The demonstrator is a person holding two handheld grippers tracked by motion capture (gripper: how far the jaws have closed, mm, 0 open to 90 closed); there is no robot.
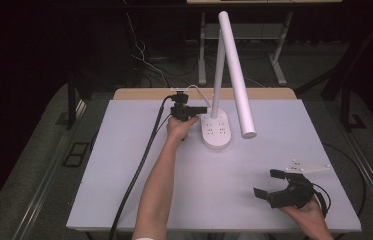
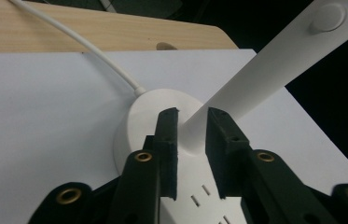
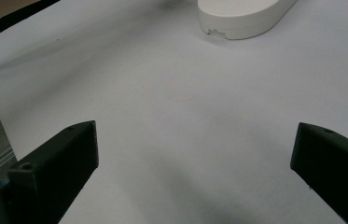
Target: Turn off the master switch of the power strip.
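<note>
Up at the far middle of the white bench: a white desk lamp, oval base flat on the surface, stem rising upright, long tube head slanting down toward the near right. Sockets showing on top of the base. White cord running off the back of the base toward the wooden edge behind the bench.

Left claw right at the foot of the lamp's stem, reaching in from the lamp's left side, left hand behind it, black cable trailing back along the forearm to the near edge. From the left claw's own camera: left claw with both black jaws closed in against the bottom of the stem, one on each side, touching it just above the base. Clenched on the stem, then.

Down at the near right: right claw, well apart from the lamp, held in the right hand low over bare bench. Jaws spread wide, nothing between them. Released. Same from its own camera: jaws far apart, plain white surface ahead, lamp base at the top edge.
</note>
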